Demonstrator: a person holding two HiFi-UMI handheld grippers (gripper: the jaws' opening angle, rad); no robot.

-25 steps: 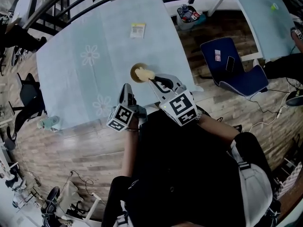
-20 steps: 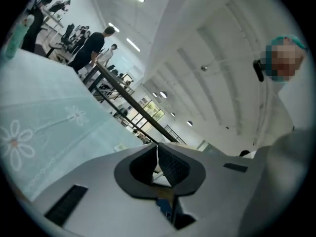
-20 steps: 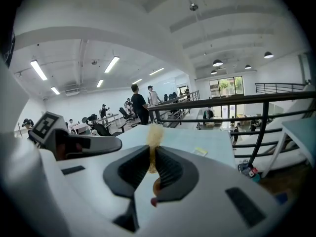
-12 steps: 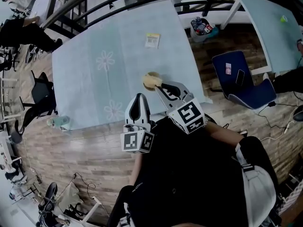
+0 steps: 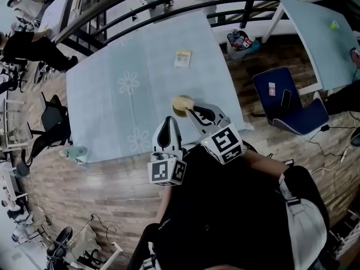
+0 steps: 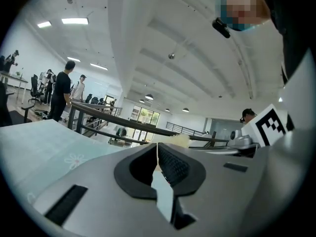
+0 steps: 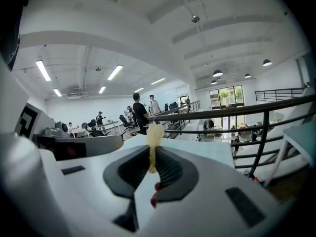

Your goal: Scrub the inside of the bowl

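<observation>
Jutting sponge [image 7: 155, 131] sits pinched in right hand-held gripper [image 7: 151, 158].

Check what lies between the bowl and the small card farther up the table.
Nothing: in the head view only bare light-blue tablecloth runs from the bowl to the card.

I take the table [image 5: 112, 89] as my mark. Toward its far edge a paper card [image 5: 182, 58] lies on it. Close to its near edge sits the bowl [image 5: 175, 111], with the sponge [image 5: 183, 102] over it, nipped in my right gripper [image 5: 191, 108]. My left gripper [image 5: 166, 122] hangs over the table's near edge, just left of the bowl. A railing [image 5: 140, 1] runs behind the table, a chair [image 5: 287, 103] stands to the table's right, and a basket [image 5: 242, 40] sits off its far right corner.
</observation>
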